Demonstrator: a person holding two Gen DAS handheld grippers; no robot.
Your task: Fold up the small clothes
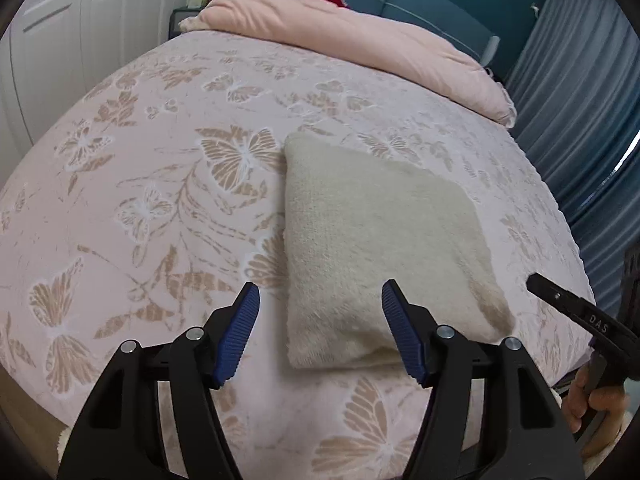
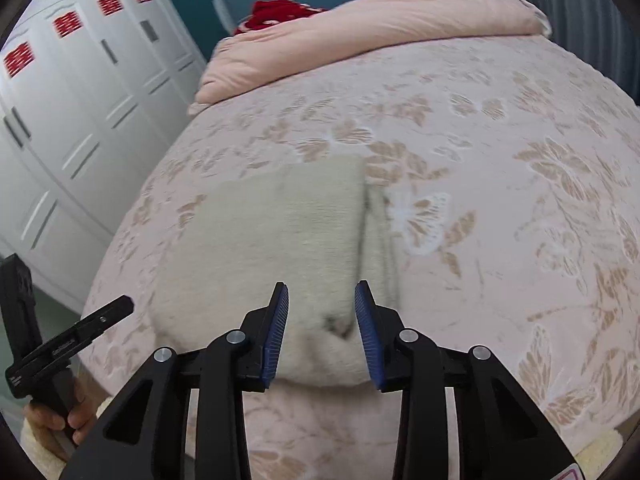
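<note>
The cloth (image 1: 372, 248) lies folded on the bed (image 1: 160, 184). My left gripper (image 1: 320, 332) and right gripper (image 2: 322, 332) hang spread at its near edge, holding nothing. I think 1 more fold comes next.

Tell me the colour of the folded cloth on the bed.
Cream, off-white folded cloth; clearest in the left wrist view.

A home bedroom: a bed (image 1: 160, 160) with butterfly cover, pink duvet (image 1: 360, 40), white wardrobe (image 2: 60, 120) and grey curtains (image 1: 580, 120).
</note>
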